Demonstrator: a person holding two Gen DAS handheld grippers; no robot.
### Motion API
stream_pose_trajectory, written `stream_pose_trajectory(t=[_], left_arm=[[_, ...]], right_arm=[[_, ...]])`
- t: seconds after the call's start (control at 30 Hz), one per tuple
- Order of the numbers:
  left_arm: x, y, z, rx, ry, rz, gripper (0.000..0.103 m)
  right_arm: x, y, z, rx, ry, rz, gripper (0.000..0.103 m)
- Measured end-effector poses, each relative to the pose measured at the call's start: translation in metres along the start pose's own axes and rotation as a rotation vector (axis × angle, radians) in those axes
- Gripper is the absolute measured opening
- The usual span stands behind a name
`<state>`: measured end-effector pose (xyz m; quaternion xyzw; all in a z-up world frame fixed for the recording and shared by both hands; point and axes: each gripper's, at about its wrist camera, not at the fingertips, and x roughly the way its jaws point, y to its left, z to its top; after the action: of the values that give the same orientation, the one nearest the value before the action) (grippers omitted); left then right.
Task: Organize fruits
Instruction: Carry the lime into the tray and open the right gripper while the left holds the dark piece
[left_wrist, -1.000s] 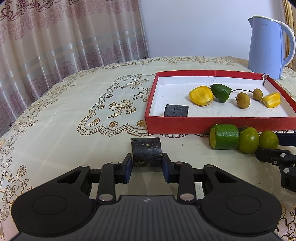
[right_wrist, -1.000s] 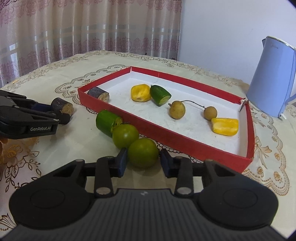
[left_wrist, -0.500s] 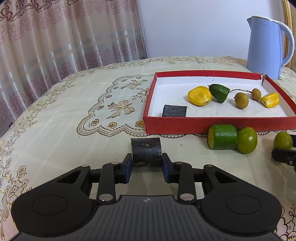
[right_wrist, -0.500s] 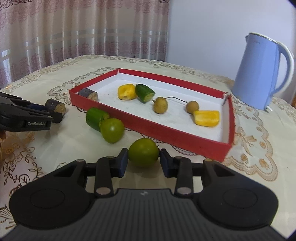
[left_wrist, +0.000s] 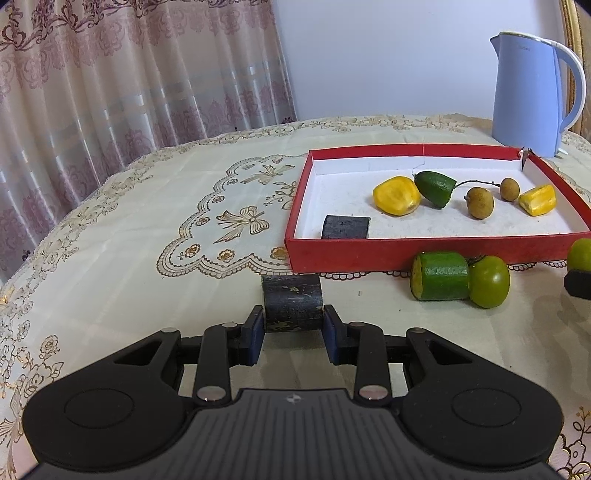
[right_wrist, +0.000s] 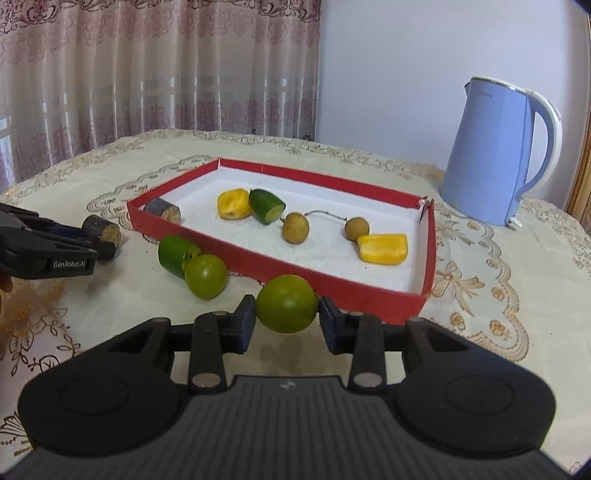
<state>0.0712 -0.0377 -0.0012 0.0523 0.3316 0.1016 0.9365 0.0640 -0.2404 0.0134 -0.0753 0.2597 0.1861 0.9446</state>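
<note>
Fruit sorting: both tools loaded, red tray (left_wrist: 406, 254) part filled.

Left tool (left_wrist: 293, 334): closed on dark cylinder piece (left_wrist: 291, 301), low over the surface (left_wrist: 129, 240), just near of the tray's near-left corner. Right tool (right_wrist: 287, 321): closed on round green fruit (right_wrist: 287, 302), lifted before the tray's near wall. Outside tray: green cut chunk (left_wrist: 439, 276) touching second green fruit (left_wrist: 489, 281). Inside: dark piece (left_wrist: 345, 228), two yellow pieces, green wedge (left_wrist: 436, 188), two brown longans. Blue kettle (left_wrist: 528, 96) far right.
</note>
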Motion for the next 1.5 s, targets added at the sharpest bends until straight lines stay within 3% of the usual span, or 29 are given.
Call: stream_pose_trajectory(t=[0.67, 1.5], left_arm=[[-0.002, -0.003, 0.001, 0.012, -0.005, 0.01, 0.032], [-0.004, -0.002, 0.008, 0.005, -0.018, 0.017, 0.032]], right_arm=[[-0.003, -0.021, 0.021, 0.072, -0.085, -0.043, 0.035], [0.059, -0.069, 0.079, 0.161, -0.106, -0.112, 0.035]])
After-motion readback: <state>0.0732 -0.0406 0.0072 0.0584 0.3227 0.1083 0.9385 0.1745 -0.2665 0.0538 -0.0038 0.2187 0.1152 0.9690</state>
